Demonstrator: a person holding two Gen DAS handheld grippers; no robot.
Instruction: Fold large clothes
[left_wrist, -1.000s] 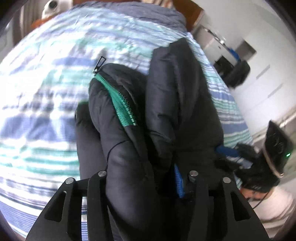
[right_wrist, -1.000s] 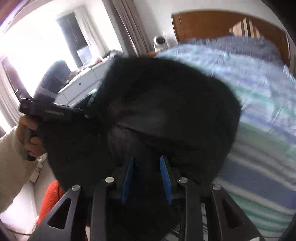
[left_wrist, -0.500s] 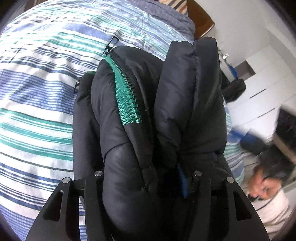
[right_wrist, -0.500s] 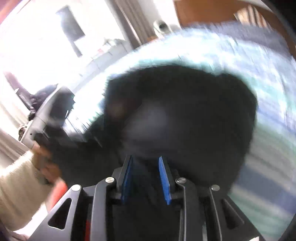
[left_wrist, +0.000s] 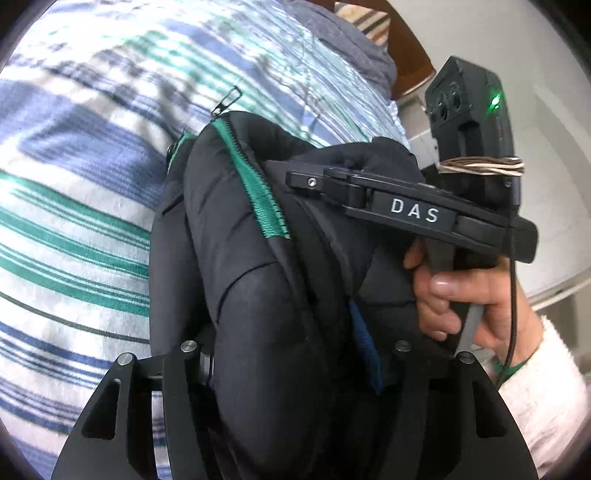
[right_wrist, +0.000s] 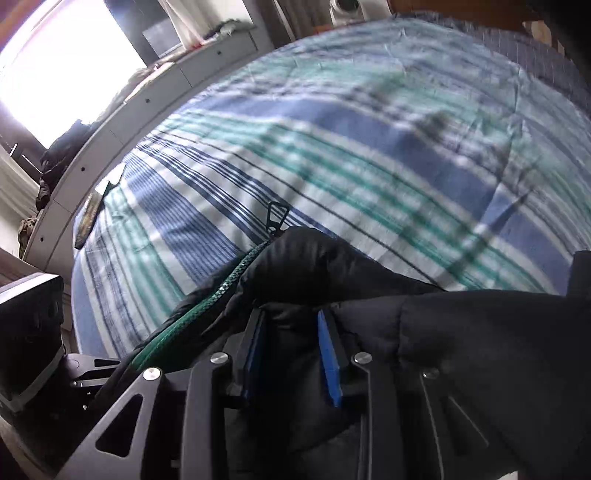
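A black puffy jacket with a green zipper is bunched into a thick bundle over the striped bed. My left gripper has the bundle wedged between its jaws, which are opening; the fabric still fills the gap against the blue pad. My right gripper, held by a hand, lies across the top of the bundle. In the right wrist view, the right gripper is closing its blue pads on a fold of the jacket. The zipper pull hangs at the jacket's far edge.
The blue, green and white striped bedspread spreads out beyond the bundle. A dark blue pillow and a wooden headboard are at the far end. A white dresser runs along the bed's left side under a bright window.
The right gripper swung across and now rests on the bundle close to the left one. The jacket sank lower over the bed, leaving the bedspread showing in the right view. The left jaws widened.
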